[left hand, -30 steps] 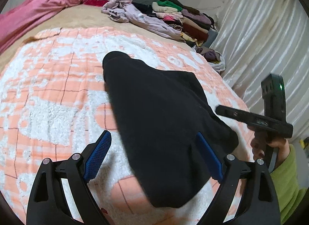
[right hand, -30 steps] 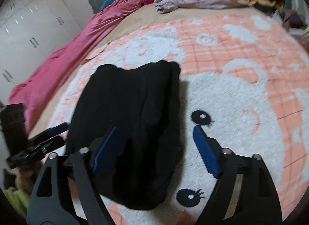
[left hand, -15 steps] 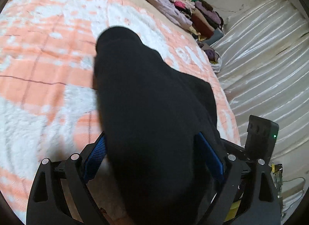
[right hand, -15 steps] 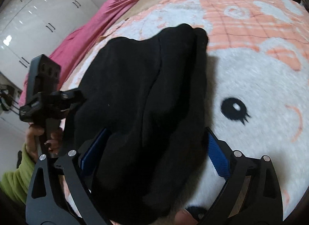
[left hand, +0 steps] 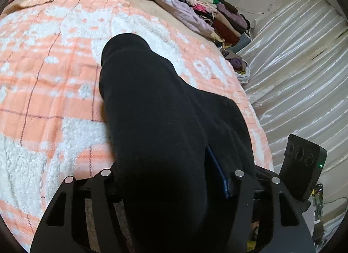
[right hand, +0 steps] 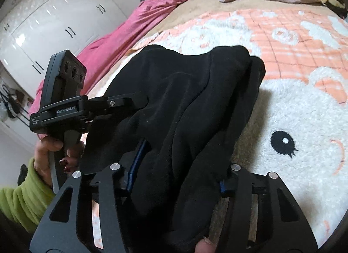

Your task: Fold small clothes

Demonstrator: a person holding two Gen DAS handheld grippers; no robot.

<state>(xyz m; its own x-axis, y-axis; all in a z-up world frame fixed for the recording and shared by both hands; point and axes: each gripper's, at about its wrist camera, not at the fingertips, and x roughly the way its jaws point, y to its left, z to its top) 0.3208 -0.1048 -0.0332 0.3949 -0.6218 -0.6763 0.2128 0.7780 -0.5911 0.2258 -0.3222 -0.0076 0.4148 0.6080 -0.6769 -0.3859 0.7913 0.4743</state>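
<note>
A black garment (left hand: pixel 156 127) lies bunched on the orange and white blanket (left hand: pixel 43 79). It also shows in the right wrist view (right hand: pixel 191 105). My left gripper (left hand: pixel 171 179) is shut on its near edge, with cloth covering the fingers. My right gripper (right hand: pixel 176 177) is shut on the other near edge, cloth bulging between its blue pads (right hand: pixel 136 166). The left gripper also shows in the right wrist view (right hand: pixel 121 102), at the garment's left side. The right gripper's body (left hand: pixel 302 166) shows at the right in the left wrist view.
A pile of folded and loose clothes (left hand: pixel 200 7) lies at the far end of the bed. A pink cover (right hand: pixel 121 35) runs along the left side. White wardrobe doors (right hand: pixel 54 24) stand beyond. A white satin sheet (left hand: pixel 293 68) hangs at the bed's right.
Both grippers have moved forward onto the garment's near edge and closed on it. They were open around the cloth before. The two grippers now sit closer together.
</note>
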